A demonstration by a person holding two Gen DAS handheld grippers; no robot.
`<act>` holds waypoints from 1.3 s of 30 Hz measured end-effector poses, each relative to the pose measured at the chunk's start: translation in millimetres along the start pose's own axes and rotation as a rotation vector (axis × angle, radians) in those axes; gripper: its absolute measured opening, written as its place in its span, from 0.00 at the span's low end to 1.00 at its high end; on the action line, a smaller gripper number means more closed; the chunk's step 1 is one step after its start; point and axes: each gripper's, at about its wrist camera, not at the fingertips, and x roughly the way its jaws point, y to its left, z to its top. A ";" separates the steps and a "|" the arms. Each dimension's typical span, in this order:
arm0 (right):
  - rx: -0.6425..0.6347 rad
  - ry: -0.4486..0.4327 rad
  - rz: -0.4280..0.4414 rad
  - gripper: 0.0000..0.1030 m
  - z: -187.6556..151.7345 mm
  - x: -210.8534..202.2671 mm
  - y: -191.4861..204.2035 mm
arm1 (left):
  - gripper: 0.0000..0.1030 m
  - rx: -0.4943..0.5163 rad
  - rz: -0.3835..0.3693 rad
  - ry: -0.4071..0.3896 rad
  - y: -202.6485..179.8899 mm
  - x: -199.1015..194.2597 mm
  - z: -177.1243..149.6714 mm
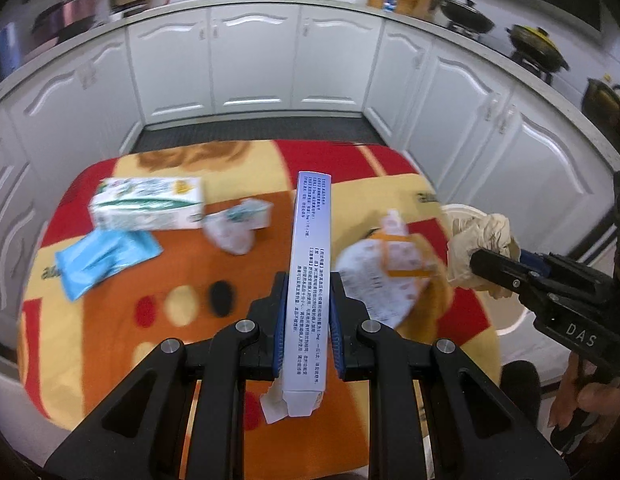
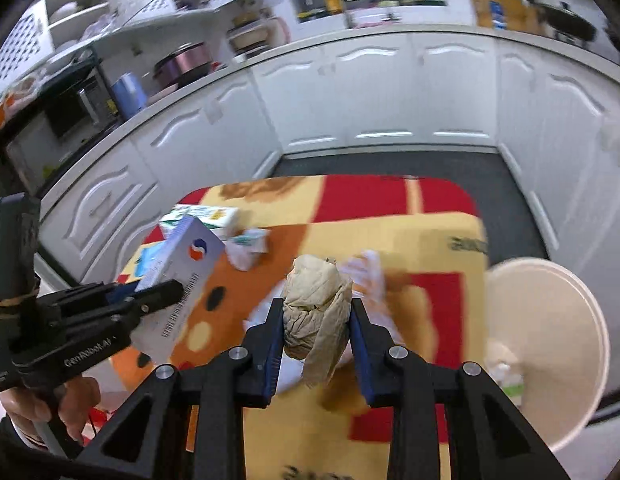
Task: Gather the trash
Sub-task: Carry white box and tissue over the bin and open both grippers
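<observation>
My left gripper [image 1: 307, 280] is shut on a long white medicine box [image 1: 310, 264] and holds it above the table; the box also shows in the right wrist view [image 2: 181, 276]. My right gripper [image 2: 316, 304] is shut on a crumpled brown paper ball [image 2: 316, 308], also seen at the right in the left wrist view [image 1: 476, 244]. A cream trash bin [image 2: 550, 344] stands right of the table, with some trash inside.
On the red, orange and yellow tablecloth [image 1: 245, 272] lie a green-white carton [image 1: 147, 204], a blue packet [image 1: 105, 258], a crumpled white wrapper [image 1: 233, 232] and an orange-white wrapper [image 1: 386, 272]. White kitchen cabinets [image 1: 253, 64] surround the table.
</observation>
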 end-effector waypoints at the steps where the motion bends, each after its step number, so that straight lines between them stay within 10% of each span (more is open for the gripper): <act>1: 0.012 -0.004 -0.007 0.29 -1.4 -3.4 -6.8 | 0.16 0.013 -0.014 0.001 -10.8 2.1 2.3; 39: 0.270 0.037 -0.250 0.29 -55.9 -41.3 -168.1 | 0.16 0.169 -0.238 0.117 -182.2 85.7 23.7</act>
